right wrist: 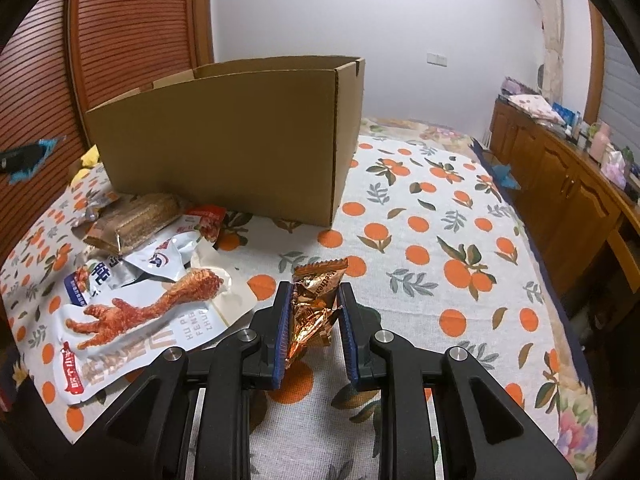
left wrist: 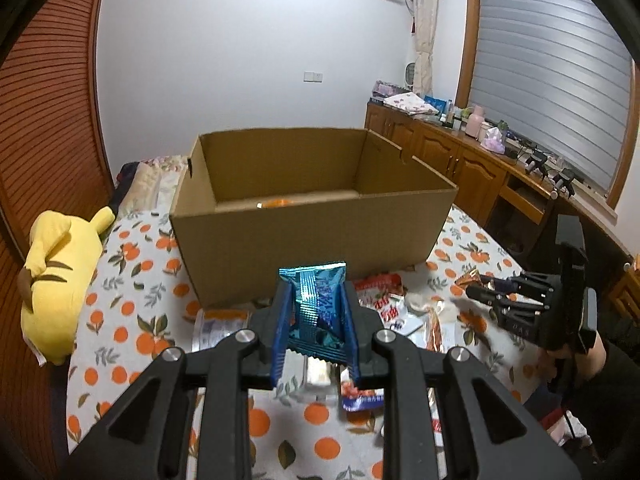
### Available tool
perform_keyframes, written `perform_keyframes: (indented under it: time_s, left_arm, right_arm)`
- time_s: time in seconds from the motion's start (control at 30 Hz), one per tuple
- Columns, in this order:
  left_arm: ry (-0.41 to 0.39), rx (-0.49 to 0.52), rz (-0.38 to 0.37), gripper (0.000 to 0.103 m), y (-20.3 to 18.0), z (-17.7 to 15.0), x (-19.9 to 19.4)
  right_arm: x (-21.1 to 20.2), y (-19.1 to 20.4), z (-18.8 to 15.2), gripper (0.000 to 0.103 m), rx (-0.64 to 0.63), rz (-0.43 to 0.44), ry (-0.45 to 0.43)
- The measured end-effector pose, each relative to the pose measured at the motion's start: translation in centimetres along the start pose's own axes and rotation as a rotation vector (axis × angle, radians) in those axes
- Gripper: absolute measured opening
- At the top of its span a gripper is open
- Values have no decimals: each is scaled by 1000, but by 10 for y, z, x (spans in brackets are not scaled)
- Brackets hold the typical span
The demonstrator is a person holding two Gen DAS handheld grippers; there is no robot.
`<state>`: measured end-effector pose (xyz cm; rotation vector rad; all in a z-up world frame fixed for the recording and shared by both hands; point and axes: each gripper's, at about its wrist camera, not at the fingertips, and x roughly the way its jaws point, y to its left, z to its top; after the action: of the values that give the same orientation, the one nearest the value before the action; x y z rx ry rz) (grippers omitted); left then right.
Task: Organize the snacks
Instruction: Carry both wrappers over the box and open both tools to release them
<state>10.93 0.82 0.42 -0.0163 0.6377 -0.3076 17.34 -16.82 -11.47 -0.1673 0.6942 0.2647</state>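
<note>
My left gripper point(left wrist: 314, 292) is shut on a shiny blue snack packet point(left wrist: 316, 304), held above the bedspread just in front of the open cardboard box point(left wrist: 304, 236). Something orange point(left wrist: 276, 202) lies on the box floor. My right gripper point(right wrist: 314, 294) is shut on a crinkled copper-orange foil packet point(right wrist: 316, 300) low over the bed, right of the snack pile. In the left wrist view the right gripper point(left wrist: 472, 286) shows at the right with that packet at its tips. Several loose packets lie by the box, among them a white chicken-foot bag point(right wrist: 144, 316) and a brown cracker pack point(right wrist: 136, 216).
A yellow plush toy point(left wrist: 60, 280) lies at the bed's left edge by a slatted wooden wardrobe point(left wrist: 44, 120). Wooden cabinets point(right wrist: 560, 192) with clutter on top run along the right wall under a window. The orange-print bedspread point(right wrist: 440, 248) stretches right of the box.
</note>
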Motion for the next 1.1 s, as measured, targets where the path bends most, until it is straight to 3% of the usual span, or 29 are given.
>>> perform_keyframes:
  time_s: [0.47,1.1]
  left_arm:
    - [-31,14,8,21,3,42,9]
    - [-30,35,45,22,12,80,40]
  right_arm:
    - [-45,24,71,21,-51,65,-134]
    - [-20,55,131,21,-78,125,-150]
